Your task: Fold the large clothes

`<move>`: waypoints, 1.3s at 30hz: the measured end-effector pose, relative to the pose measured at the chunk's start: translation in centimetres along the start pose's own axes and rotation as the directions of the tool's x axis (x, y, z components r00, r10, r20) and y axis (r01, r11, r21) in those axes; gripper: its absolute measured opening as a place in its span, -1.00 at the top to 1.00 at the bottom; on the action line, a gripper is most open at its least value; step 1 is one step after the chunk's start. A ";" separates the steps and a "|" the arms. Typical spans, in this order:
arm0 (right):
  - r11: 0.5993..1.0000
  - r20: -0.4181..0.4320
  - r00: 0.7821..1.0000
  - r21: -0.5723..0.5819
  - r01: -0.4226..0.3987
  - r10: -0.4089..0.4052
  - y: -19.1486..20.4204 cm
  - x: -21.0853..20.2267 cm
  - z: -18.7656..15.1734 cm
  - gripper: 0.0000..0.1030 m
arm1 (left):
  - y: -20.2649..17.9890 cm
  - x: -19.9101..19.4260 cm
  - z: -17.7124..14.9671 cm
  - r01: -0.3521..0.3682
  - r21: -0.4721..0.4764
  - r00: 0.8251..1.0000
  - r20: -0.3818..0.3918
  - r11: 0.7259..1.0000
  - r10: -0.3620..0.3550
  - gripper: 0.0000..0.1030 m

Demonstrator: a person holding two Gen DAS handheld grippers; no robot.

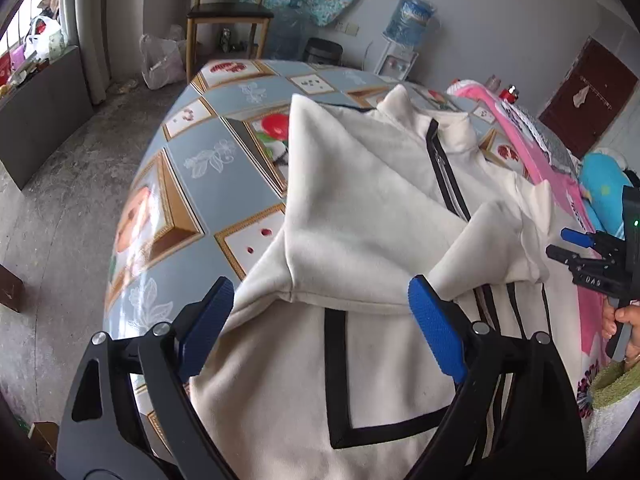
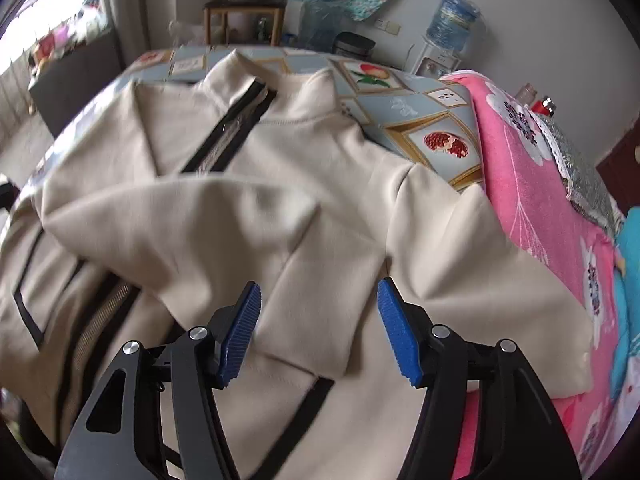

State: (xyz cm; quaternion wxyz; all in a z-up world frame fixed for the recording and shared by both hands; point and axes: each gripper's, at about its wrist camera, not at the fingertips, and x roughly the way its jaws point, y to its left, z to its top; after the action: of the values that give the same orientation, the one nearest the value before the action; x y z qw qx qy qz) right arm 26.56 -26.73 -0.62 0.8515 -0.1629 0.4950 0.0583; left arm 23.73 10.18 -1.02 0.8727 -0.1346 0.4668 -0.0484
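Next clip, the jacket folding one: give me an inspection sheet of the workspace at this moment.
Surface: table under a fruit-print tablecloth.
Job's things: cream zip jacket with black trim, both sleeves folded across the front.
Clutter: pink floral blanket along the table's right side; lighter and bottle beyond.
Grippers: left gripper open over the jacket; right gripper open, holding nothing.
Cables: nothing seen.
Surroundings: wooden chair, water dispenser, plastic bag on the floor.

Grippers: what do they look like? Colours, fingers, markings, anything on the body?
Both match: left gripper and right gripper have matte black linkage arms with silver pivot pins and triangular cutouts, plus blue ribbed finger pads. Seen from the left wrist, the right gripper shows white "DAS" lettering and a green LED.
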 end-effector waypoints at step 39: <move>0.951 0.051 0.960 0.129 -0.279 0.275 -2.5 -0.5 5.5 -0.18 | -2.8 1.4 -2.5 -0.110 0.330 0.993 -0.013 0.938 0.120 -0.10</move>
State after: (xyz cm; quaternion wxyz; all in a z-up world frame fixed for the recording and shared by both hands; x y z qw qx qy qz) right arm 31.47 -27.24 2.90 0.8517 -0.0329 0.5021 0.1463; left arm 22.51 6.69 -2.66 0.8765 0.0409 0.4735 -0.0766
